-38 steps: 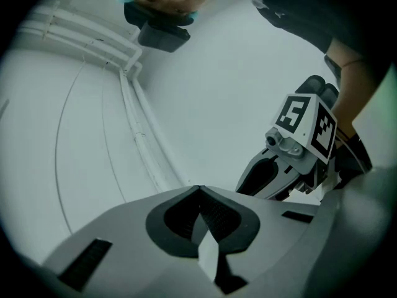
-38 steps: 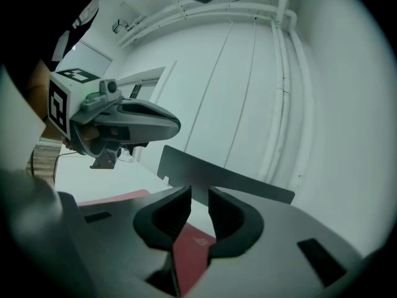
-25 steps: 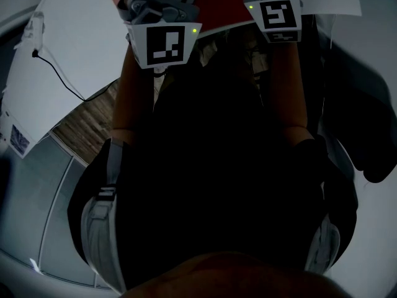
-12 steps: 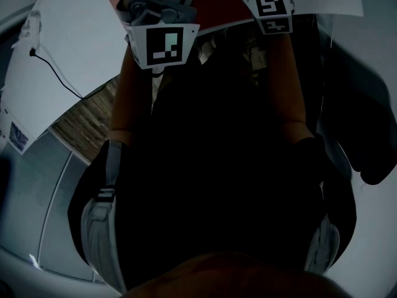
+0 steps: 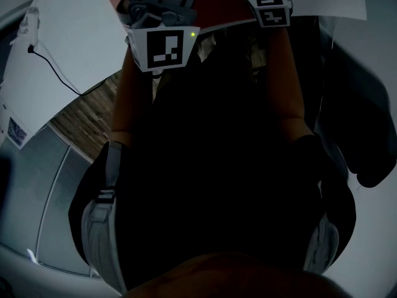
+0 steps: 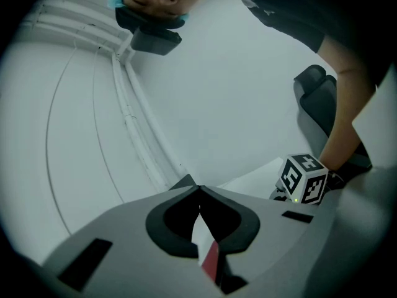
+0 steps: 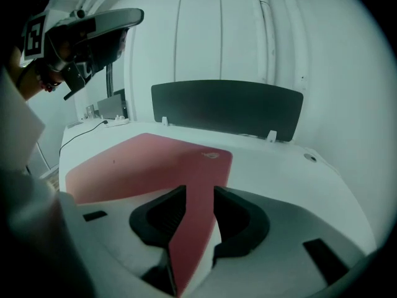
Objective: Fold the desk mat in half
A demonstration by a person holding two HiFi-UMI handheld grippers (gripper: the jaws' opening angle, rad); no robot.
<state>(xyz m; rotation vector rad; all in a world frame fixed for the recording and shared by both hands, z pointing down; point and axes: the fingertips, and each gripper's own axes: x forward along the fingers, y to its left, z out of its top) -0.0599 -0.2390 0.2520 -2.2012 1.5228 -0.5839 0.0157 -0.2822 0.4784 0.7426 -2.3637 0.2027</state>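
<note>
Red desk mat [image 7: 149, 166] lying red side up on a white worktop [image 7: 279, 166], its far edge near a dark divider panel [image 7: 226, 107] and its near edge lifted toward me. My left hand-held gripper [image 6: 199, 194] has its jaw tips closed together, pinching a strip of the mat that shows the red face and the white underside. My right hand-held gripper [image 7: 200, 194] has its jaws partly apart. They have just been opening, and the mat's red edge runs slackly through the gap, apparently not clamped. In the right gripper view, the left hand-held gripper sits high at the upper left, so I judge that the two hands are not level. The fold looks barely begun, because most of the mat lies flat. To do this step well, I would first tighten the right grip so that corner cannot slip out, then bring both hands to the same height. From there I would carry the lifted edge in one even sweep toward the divider panel, keeping it taut and parallel to the far edge. I would lower it until the corners meet and release both sides together only once the upper half rests flat.
</note>
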